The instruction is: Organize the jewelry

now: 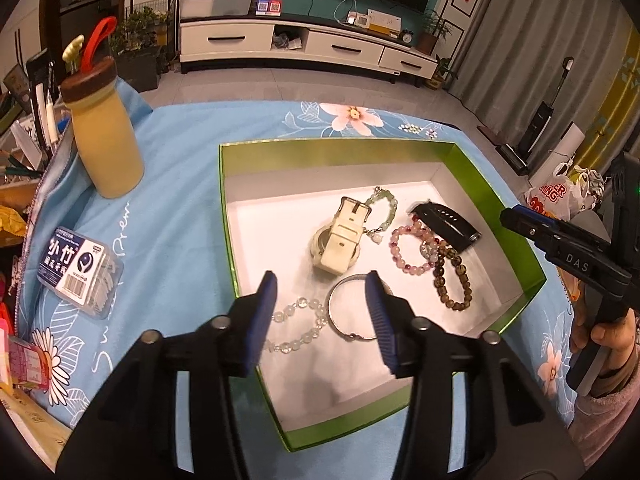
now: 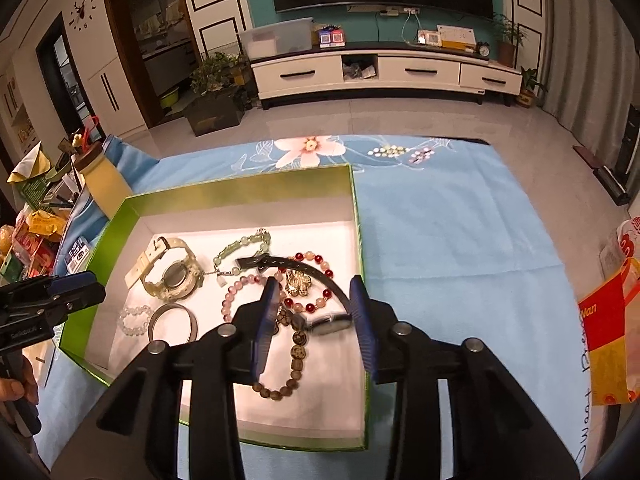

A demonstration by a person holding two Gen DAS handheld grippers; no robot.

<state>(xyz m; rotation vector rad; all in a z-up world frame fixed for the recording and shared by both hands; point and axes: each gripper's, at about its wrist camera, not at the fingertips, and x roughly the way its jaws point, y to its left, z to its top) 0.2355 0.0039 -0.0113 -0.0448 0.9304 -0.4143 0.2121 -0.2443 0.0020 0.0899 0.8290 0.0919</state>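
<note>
Green-walled, white-floored box (image 1: 496, 184) sits on the blue floral cloth over the worktop (image 2: 460, 240); all visible jewelry is inside it, none on the cloth.

Contents, left-wrist view:
- pale watch (image 1: 338, 242), centre, strap folded over its case
- green bead bracelet (image 1: 386, 210) just behind the watch, touching it
- black band (image 1: 448, 222) toward the right wall
- pink bead bracelet (image 1: 410, 250) and brown bead bracelet (image 1: 452, 280) overlapping beside the band
- clear bead bracelet (image 1: 298, 330) and metal bangle (image 1: 348, 312) at the near left, touching

Left tool (image 1: 322, 316): jaws parted to a middling gap, hanging over the clear bracelet and bangle. Both pieces lie flat on the box floor; nothing gripped.

Right tool (image 2: 314, 324): jaws parted somewhat less, above the tangle of brown beads, a red-and-pink bead strand (image 2: 316, 284) and the dark end of the band. Pads clear of the pieces as far as visible; nothing lifted. In the left view this tool is held by a hand (image 1: 612, 336) beyond the box's right wall.

Judgement: pieces look dropped in loosely rather than sorted; the right-hand cluster is interlocked, so lifting one strand may drag its neighbours. Both tools angled down into the box suits placing or releasing.

Off-task: yellow bottle (image 1: 106, 140) and a small plastic case (image 1: 78, 272) left of the box.
</note>
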